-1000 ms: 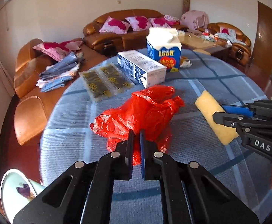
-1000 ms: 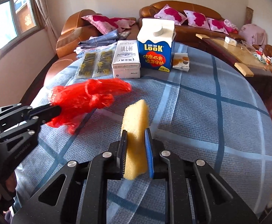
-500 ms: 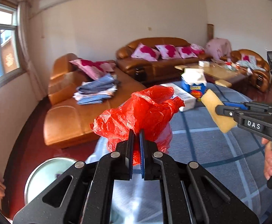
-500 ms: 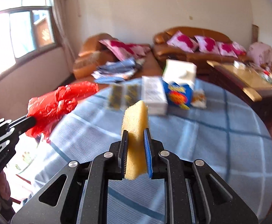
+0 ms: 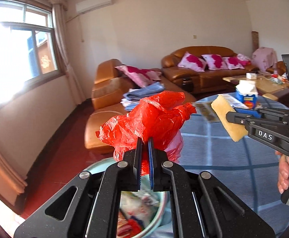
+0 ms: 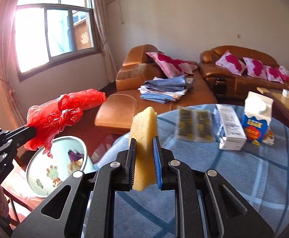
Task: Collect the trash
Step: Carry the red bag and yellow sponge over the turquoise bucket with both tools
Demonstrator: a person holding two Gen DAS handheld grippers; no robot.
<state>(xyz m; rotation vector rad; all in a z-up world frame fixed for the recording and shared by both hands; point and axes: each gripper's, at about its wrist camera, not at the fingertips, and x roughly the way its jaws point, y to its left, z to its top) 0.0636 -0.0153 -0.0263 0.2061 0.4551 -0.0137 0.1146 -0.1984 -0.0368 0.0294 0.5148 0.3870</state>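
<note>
While your left claw (image 5: 143, 144) is clamped on the crumpled red plastic bag (image 5: 150, 119) at centre frame, above the round bin (image 6: 55, 166) that sits lower left in the right wrist view, your right claw (image 6: 144, 144) is clamped on the yellow sponge (image 6: 143, 138), held above the near edge of the blue-checked tabletop (image 6: 243, 178). Further back on it, the milk carton (image 6: 256, 117) stands at right.

Red bag (image 5: 150, 119): thin crinkled glossy plastic. Sponge (image 6: 144, 138): porous matt foam. Tablecloth (image 6: 243, 178): ribbed cloth.
</note>
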